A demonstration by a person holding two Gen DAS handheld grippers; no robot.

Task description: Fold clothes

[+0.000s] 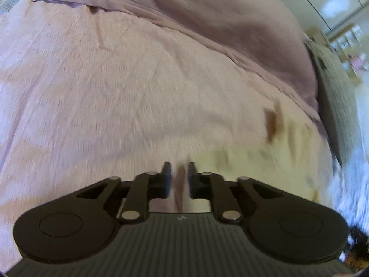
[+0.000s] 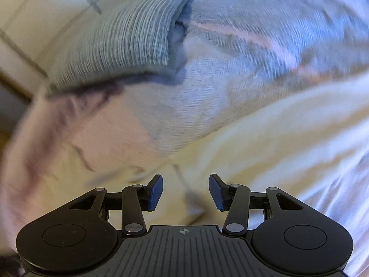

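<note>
On my left wrist camera, the left gripper (image 1: 179,176) has its fingers (image 1: 166,177) drawn nearly together, pinching a thin upright fold of the pink garment (image 1: 115,97) between them. That crinkle-textured pink cloth fills most of the view and spreads ahead of the fingers and to their left. Across the top lies a smoother mauve cloth (image 1: 230,18), its hemmed edge running diagonally from upper left down to the right, overlapping the pink one. Just right of the fingers I see a pale yellow patch (image 1: 265,157) of fabric, too blurred to tell whether it is part of the same garment. At the right edge a grey cushion (image 1: 334,106) shows, with a room behind it

On my right wrist camera, the right gripper (image 2: 185,191) has its fingers (image 2: 155,192) spread apart and holding nothing; the blue pads face each other over cream fabric (image 2: 265,152), which lies under and ahead of them and runs off to the right. Beyond it sits a light blue herringbone blanket (image 2: 230,80), and on top of that, upper left, a ribbed blue-grey knit cuff (image 2: 120,46) with its opening turned rightward. Pink cloth (image 2: 69,143) lies to the left below the cuff. The whole view is motion-blurred
</note>
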